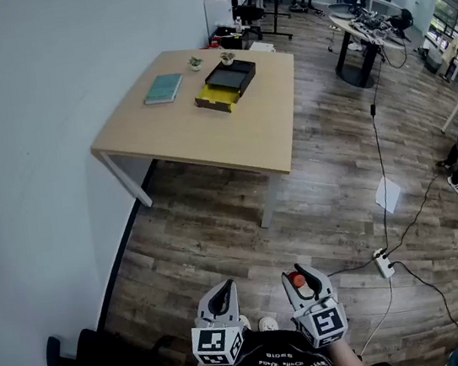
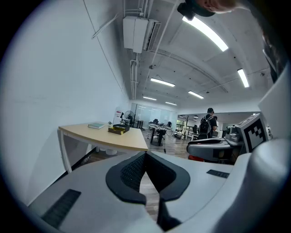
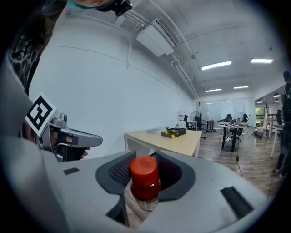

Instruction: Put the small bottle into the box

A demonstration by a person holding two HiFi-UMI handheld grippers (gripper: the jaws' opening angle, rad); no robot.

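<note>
I stand several steps back from a wooden table [image 1: 196, 132]. On it sits the box [image 1: 226, 84], black with a yellow front, its drawer pulled out; it also shows far off as the box [image 3: 174, 133] and the box [image 2: 118, 129]. My right gripper [image 1: 301, 279] is shut on a small bottle [image 3: 144, 177] with a red cap, whose cap [image 1: 296, 279] pokes up between the jaws. My left gripper [image 1: 221, 298] is held beside it, low in the head view, jaws shut with nothing in them.
A teal book [image 1: 164, 89] and two small potted plants [image 1: 195, 63] lie on the table near the box. A white wall runs along the left. A power strip [image 1: 383, 263] and cables cross the wood floor at right. Desks and a person [image 2: 207, 126] stand farther back.
</note>
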